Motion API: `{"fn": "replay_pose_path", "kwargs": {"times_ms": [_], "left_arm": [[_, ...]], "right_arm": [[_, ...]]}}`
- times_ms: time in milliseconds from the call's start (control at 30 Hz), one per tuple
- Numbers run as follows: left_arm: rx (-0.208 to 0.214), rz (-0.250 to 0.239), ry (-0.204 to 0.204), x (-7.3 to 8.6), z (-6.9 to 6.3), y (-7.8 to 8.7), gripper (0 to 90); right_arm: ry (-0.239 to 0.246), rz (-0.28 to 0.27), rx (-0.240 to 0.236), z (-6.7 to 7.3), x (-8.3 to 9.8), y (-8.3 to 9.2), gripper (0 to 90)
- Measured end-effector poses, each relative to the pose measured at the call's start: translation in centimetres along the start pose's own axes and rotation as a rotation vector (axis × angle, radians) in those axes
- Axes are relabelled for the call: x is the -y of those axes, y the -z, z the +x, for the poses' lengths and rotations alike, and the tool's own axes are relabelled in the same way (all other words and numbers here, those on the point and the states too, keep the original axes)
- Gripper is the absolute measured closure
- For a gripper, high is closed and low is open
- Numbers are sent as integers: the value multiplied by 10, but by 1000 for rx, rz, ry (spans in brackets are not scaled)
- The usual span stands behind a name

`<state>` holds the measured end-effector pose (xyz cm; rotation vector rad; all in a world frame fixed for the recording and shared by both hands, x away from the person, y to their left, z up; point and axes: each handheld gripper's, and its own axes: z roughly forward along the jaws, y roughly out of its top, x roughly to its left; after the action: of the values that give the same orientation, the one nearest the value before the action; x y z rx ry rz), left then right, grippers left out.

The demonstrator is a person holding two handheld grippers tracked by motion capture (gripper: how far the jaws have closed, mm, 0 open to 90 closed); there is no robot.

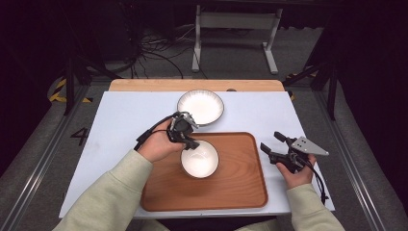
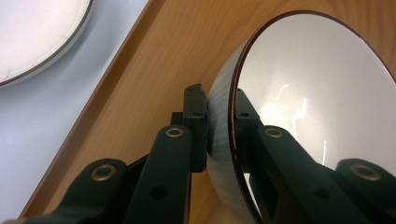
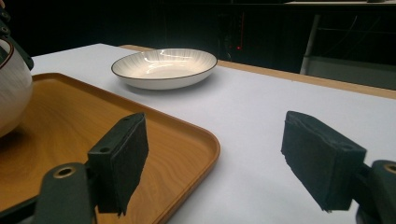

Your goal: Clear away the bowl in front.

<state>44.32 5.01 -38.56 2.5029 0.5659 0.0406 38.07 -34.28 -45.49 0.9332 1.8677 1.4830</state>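
Observation:
A white bowl (image 1: 199,160) with a dark rim sits on the wooden tray (image 1: 235,187). My left gripper (image 1: 189,143) is shut on the bowl's rim at its upper left edge. In the left gripper view the bowl (image 2: 317,88) is pinched between the two jaws, one outside the wall and one inside, and looks tilted. My right gripper (image 1: 272,143) hovers open just off the tray's right edge, with nothing between its pads (image 3: 122,158). A second, shallower white dish (image 1: 200,107) stands on the white table beyond the tray, also seen as the dish (image 3: 164,67) ahead of the right gripper.
The white table top (image 1: 125,120) has a wooden strip (image 1: 144,85) along its far edge. Beyond it is dark floor with cables and a white stand leg (image 1: 196,48). The tray rim (image 3: 205,140) runs just left of the right gripper.

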Motion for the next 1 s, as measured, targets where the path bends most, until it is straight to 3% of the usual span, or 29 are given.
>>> {"fn": "replay_pose_path", "kwargs": {"times_ms": [467,733,900,1000], "left_arm": [[38,-8,18,4,4,-10,811],[53,-12,5,5,7,-12,807],[15,13,-13,6,8,-14,745],[22,11,7,7,10,-15,733]], "right_arm": [[-1,-2,0,0,0,0,238],[1,-2,2,0,0,0,237],[1,-2,1,0,0,0,237],[1,-1,1,0,0,0,236]]}}
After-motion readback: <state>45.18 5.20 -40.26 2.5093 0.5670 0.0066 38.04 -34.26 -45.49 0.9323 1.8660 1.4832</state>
